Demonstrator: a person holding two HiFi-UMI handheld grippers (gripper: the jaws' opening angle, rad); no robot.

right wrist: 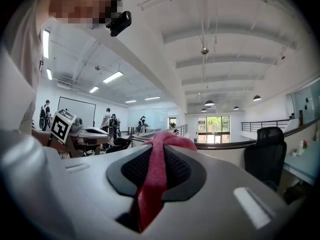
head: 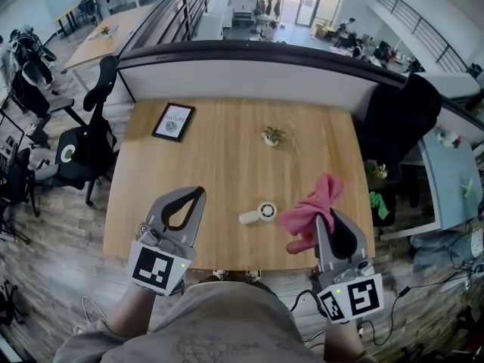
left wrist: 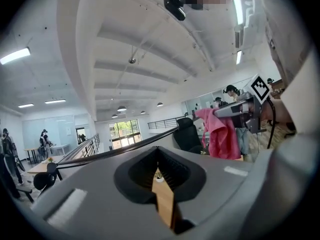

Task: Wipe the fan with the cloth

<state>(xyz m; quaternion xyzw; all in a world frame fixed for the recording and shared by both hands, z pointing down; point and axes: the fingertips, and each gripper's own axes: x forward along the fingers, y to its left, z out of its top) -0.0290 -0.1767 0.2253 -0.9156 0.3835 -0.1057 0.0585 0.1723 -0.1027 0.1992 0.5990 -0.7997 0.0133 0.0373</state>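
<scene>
Fan (head: 259, 214) and its table (head: 227, 161): the small white fan lies on its side on the bare wood, toward the near edge and between the 2 grippers.
Left gripper (head: 200, 193): jaws pressed together with nothing in them. It is held near the table's front edge, left of the fan and apart from it. Through the slot behind its tips, only wood and the far plant show.
Right gripper (head: 324, 219): clamped on the cloth and pointing out across the table, right of the fan.
Cloth (head: 311, 206): pink and bunched, pinched along 1 fold, so most of it flops over the jaw tips toward the fan. In the head view its edge sits just beside the fan's round head. I cannot tell whether they touch.
Framed picture (head: 173, 121): flat at the far left, well apart from the work.
Plant (head: 271, 136): tiny pot beyond the fan, also well apart.
Risk 1: the fan looks light and nothing holds it, so a 1-handed swipe would likely shove it along the wood, perhaps off the near edge.
Risk 2: the left jaws must part before they can steady it, and a hurried grab could knock it.
Risk 3: loose folds may snag the grille or pull out of the narrow pinch.
</scene>
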